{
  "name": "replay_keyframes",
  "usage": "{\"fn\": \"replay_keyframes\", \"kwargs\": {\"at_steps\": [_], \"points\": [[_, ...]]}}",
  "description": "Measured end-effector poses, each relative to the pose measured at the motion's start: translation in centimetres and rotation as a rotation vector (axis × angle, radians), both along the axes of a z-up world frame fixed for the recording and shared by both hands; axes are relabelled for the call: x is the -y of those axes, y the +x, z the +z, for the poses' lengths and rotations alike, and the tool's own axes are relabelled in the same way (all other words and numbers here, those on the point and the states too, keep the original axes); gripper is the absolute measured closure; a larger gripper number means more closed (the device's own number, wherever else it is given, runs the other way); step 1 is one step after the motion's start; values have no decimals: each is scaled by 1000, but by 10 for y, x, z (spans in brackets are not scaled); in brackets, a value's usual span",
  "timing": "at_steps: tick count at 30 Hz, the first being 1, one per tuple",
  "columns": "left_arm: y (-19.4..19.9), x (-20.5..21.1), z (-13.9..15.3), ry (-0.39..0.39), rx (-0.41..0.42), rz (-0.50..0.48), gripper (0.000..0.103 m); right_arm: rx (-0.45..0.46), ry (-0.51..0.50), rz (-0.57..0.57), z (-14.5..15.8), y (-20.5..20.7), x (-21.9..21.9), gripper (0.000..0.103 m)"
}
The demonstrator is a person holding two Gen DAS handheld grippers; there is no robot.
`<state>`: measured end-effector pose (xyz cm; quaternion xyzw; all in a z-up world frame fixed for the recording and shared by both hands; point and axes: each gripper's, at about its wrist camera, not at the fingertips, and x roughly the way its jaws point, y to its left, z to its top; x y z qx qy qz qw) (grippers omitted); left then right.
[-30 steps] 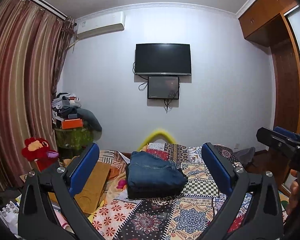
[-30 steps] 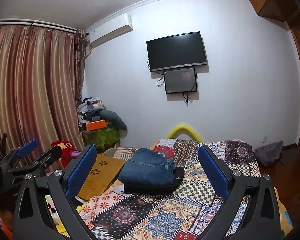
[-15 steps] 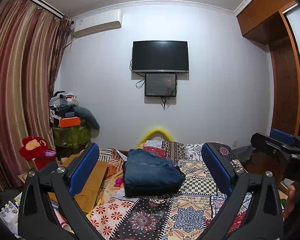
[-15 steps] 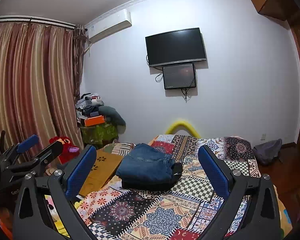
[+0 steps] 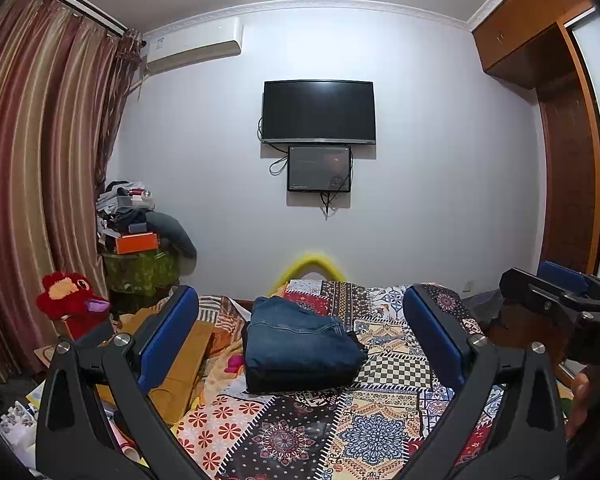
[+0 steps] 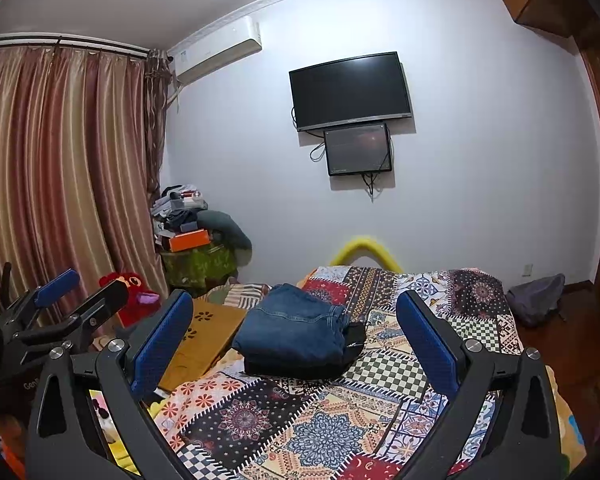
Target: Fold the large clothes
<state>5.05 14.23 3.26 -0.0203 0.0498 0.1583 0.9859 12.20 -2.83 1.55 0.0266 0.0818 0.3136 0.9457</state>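
Folded blue jeans (image 5: pixel 298 338) lie on top of a folded black garment (image 5: pixel 296 378) on the patchwork bedspread (image 5: pixel 340 436). The same jeans (image 6: pixel 292 330) show in the right wrist view, with the black garment (image 6: pixel 340 360) under them. My left gripper (image 5: pixel 300 332) is held above the bed, open, nothing between its blue pads. My right gripper (image 6: pixel 294 332) is open too and empty, back from the pile. Each gripper shows in the other's view: the right gripper (image 5: pixel 560 292) at the right edge, the left gripper (image 6: pixel 72 296) at the left edge.
A wooden board (image 6: pixel 196 340) lies left of the pile on the bed. A red plush toy (image 5: pixel 70 296) and a cluttered green stand (image 5: pixel 140 268) sit by the curtain. A TV (image 5: pixel 318 112) hangs on the far wall. A grey bag (image 6: pixel 538 298) lies on the floor at right.
Both grippers have tilted slightly upward and drawn back a little; the pile sits lower in view. Both stay open and the clothes have not moved.
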Motion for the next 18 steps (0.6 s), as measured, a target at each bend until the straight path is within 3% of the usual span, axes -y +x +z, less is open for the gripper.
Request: {"fn": "replay_keyframes", "kwargs": {"at_steps": [18], "points": [[1, -2, -1, -29, -3, -29, 0, 0, -5, 2, -3, -2, 1, 2]]}}
